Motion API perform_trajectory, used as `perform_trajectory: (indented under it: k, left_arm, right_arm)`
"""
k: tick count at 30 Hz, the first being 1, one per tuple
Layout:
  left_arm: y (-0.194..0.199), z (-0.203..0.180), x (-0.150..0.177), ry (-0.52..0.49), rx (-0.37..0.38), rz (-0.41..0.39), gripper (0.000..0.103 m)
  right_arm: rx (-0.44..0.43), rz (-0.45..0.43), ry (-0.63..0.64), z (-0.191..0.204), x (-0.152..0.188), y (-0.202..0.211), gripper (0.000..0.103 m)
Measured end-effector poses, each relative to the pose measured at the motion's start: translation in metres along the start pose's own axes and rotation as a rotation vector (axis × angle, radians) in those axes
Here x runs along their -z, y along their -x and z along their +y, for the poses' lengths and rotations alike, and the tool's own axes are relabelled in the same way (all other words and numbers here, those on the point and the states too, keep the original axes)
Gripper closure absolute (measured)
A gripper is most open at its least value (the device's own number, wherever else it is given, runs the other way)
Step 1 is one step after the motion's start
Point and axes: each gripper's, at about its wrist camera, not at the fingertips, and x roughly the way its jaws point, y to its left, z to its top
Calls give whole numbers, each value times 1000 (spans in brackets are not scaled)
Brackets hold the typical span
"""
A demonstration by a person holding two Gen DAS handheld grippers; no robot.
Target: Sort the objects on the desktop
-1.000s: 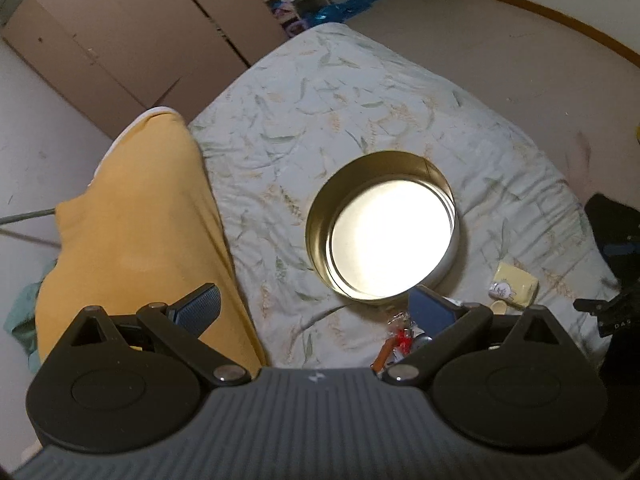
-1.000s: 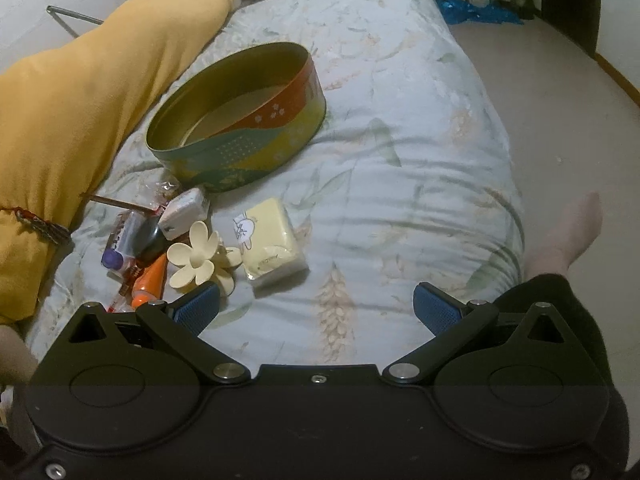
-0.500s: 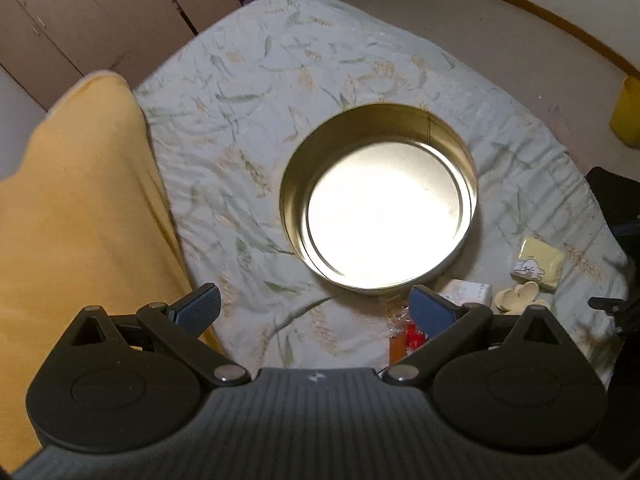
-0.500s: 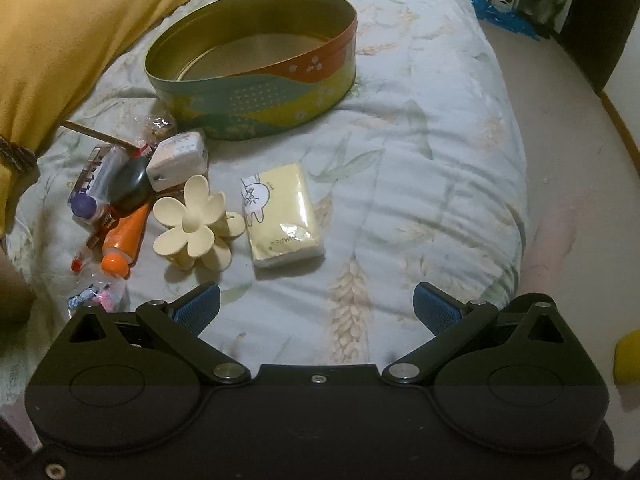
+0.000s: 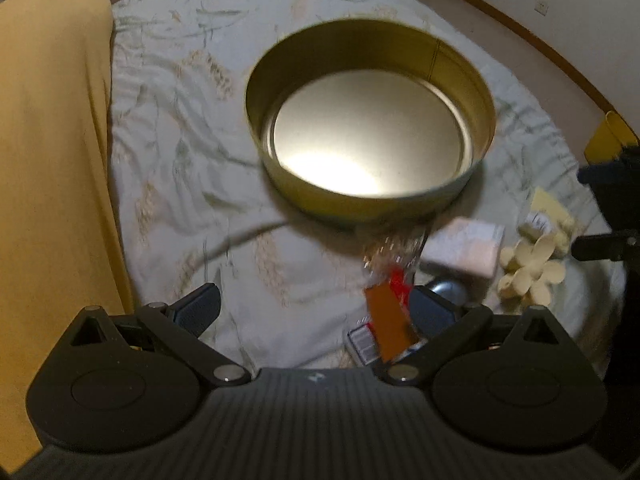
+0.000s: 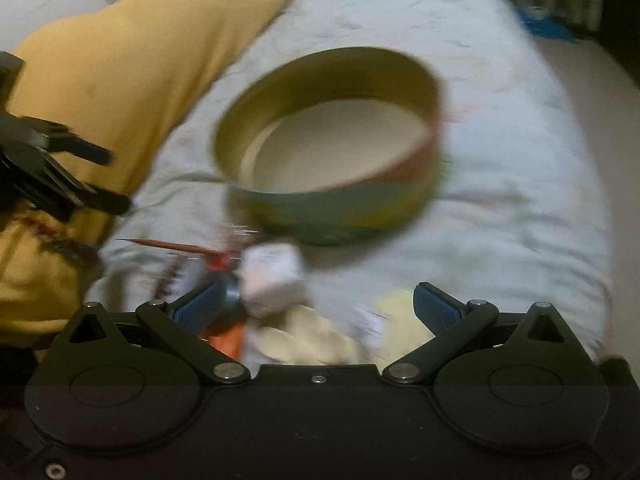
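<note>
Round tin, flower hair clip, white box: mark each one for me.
round tin [image 5: 376, 140], left wrist view, on the bare inside bottom.
flower hair clip [image 5: 530, 270], left wrist view, on its centre where the petals meet.
white box [image 5: 464, 246], left wrist view, on its top face.

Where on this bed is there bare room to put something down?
Bare sheet lies between the yellow pillow and the round tin, and beyond the tin. The tin itself holds nothing. It is crowded in front of the tin, around the white box and flower hair clip.

Home bedroom: quilted bed [image 5: 192, 128], pillow [image 5: 52, 160].
</note>
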Motion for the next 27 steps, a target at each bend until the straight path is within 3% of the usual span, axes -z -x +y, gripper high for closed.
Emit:
perform_trajectory:
  k: [7, 15, 21, 27]
  left_arm:
    - [-20, -5, 19, 40, 42, 30, 0]
    - [-11, -14, 3, 104, 35, 14, 0]
    - [-6, -26, -6, 161, 25, 16, 0]
    - [-5, -40, -3, 110, 29, 15, 0]
  right_arm:
    - [-28, 30, 155, 37, -23, -30, 0]
    - [-21, 21, 79, 21, -5, -22, 0]
    - [66, 13, 26, 3, 5, -5, 0]
    - [93, 14, -24, -11, 16, 8, 0]
